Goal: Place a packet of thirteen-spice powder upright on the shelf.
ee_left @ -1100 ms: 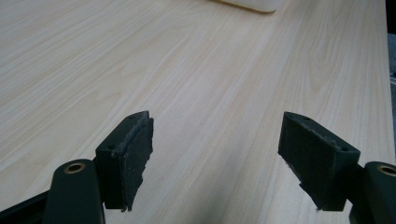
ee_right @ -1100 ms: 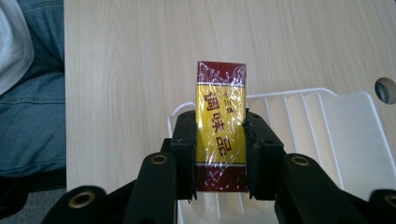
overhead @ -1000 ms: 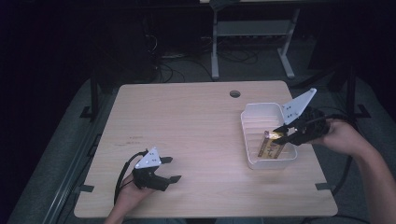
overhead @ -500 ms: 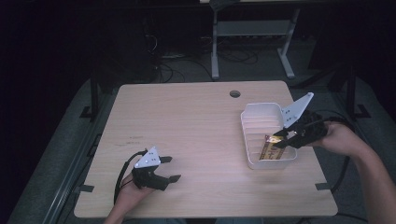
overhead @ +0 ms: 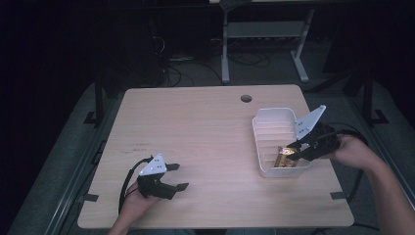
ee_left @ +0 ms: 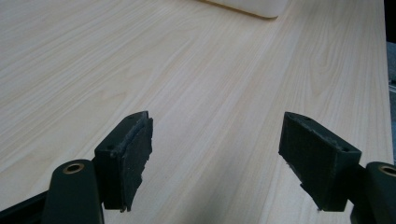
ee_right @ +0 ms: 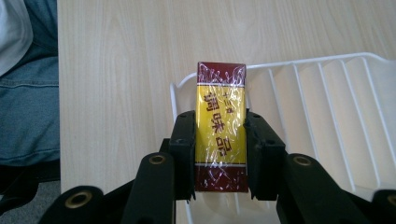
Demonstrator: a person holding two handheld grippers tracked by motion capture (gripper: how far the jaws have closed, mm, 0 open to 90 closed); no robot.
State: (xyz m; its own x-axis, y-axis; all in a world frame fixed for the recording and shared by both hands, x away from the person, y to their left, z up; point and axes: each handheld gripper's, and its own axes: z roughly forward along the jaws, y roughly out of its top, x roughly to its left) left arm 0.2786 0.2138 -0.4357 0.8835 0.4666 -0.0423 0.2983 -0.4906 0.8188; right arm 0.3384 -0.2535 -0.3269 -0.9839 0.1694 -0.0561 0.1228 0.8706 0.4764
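1. Currently the right tool [ee_right: 219, 154] is clamping a shiny wrapped yellow-and-maroon packet [ee_right: 220, 126] by its long sides, over the white ribbed plastic tray [overhead: 266, 128].
2. Seemingly light, slippery film; mid-length grip suits.
3. Left tool [ee_left: 219, 163] is resting agape, empty, above the pale wooden bench [ee_left: 210, 70].

The left gripper [overhead: 182, 176] is resting low near the front left, held by the left hand [overhead: 132, 203], and its jaws are standing wide apart with nothing between them. The right gripper [overhead: 289, 149] is reaching in from the right side, held by the right hand [overhead: 350, 149]; its jaws are pressing closed on something.
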